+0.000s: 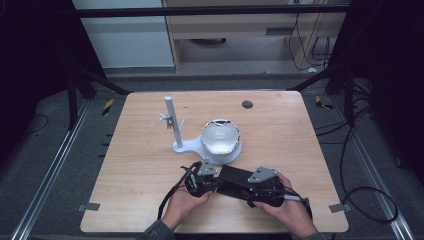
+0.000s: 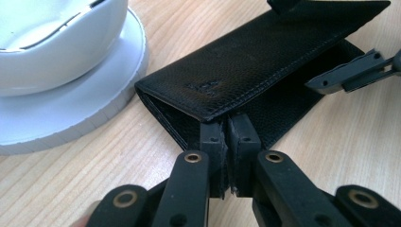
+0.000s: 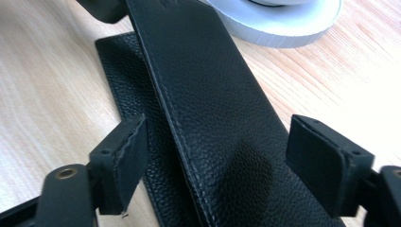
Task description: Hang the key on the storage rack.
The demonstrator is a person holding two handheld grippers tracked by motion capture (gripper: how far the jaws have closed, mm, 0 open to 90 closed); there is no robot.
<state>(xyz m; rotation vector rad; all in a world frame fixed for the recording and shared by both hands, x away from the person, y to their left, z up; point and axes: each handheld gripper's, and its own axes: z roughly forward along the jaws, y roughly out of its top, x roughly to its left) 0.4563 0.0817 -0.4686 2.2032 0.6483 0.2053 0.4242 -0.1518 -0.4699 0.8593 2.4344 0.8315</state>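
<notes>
Two grippers on the black wallet (image 1: 235, 180) at 6 o'clock: left gripper (image 2: 230, 135) pinches its flap half-lifted, right gripper (image 3: 236, 161) gapes wide, gripping nothing.

You see a black case (image 2: 265, 61) of grained, stitched leather, a pale wood-grain surface (image 2: 61, 179), and a glossy white bowl (image 2: 52, 28).

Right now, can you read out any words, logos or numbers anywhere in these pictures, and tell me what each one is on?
No text can be read.
Black leather case: a small embossed mark on its flap, too faint and blurred to read.
White stand and wooden table: no lettering seen.
</notes>
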